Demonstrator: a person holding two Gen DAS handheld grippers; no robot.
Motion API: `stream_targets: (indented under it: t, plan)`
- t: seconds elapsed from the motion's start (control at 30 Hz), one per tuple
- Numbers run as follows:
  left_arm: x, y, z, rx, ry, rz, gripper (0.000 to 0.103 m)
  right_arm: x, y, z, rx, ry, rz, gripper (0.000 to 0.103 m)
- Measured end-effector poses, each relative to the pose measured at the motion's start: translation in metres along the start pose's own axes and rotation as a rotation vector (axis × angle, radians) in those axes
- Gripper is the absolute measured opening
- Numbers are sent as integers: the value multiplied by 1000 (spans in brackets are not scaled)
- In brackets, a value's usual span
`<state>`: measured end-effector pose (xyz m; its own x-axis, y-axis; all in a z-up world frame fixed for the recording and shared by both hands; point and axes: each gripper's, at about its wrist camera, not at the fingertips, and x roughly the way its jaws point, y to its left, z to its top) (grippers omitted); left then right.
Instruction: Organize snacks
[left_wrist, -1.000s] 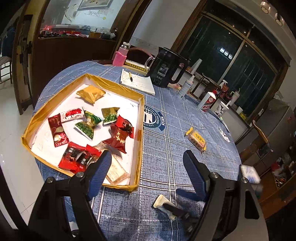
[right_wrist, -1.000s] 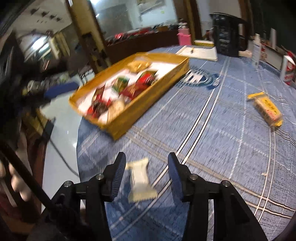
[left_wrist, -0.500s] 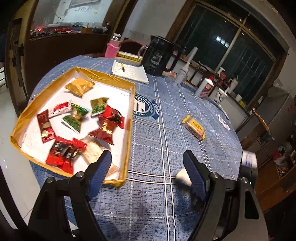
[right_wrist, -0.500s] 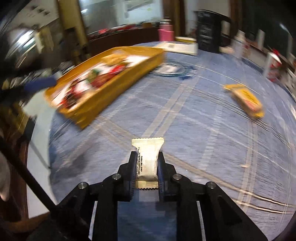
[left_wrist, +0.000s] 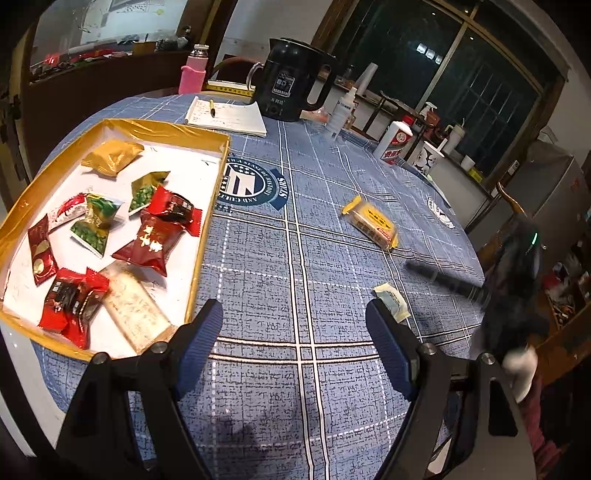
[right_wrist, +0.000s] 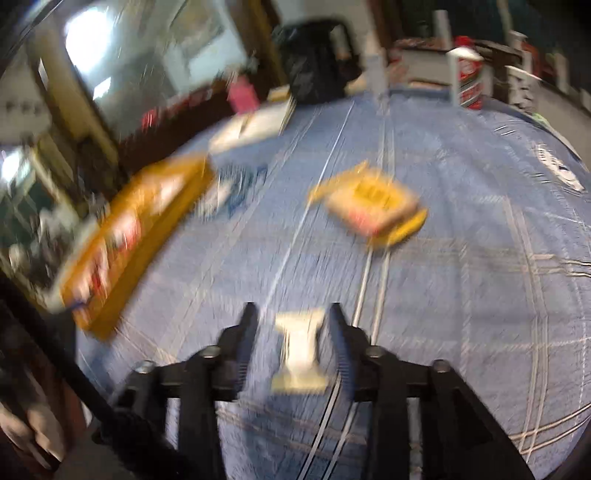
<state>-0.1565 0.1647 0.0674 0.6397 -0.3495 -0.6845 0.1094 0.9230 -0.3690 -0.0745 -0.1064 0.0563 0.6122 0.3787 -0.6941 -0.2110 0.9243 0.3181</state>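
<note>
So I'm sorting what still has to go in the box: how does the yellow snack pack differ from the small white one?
The yellow snack pack is larger and bright yellow with a printed label; the small white packet is pale and plain. The yellow one lies alone mid-table; the white one lies between the right gripper fingers, whose jaws have just been opening. Both lie on the blue tablecloth, outside the gold box.

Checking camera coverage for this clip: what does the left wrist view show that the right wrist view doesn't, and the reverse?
Left wrist only: sharp snack packets inside the gold tray and the open left gripper.

Right wrist only: the right gripper, jaws just opened, straddling the white packet without pressing it.

Both: that packet, the yellow snack bar and the black kettle on the blue tablecloth.
</note>
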Motion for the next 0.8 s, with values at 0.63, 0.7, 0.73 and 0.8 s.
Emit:
stream_targets:
  t: [0.63, 0.7, 0.73, 0.8]
  plan:
    - [9, 8, 2, -31, 26, 1, 80, 90, 8, 46, 4, 181, -60, 29]
    - [12, 6, 1, -24, 33, 0, 80, 90, 21, 37, -22, 206, -12, 29]
    - [12, 4, 0, -21, 34, 2, 80, 88, 29, 33, -38, 217, 12, 29]
    - [12, 2, -1, -14, 33, 14, 80, 86, 39, 24, -72, 236, 47, 29]
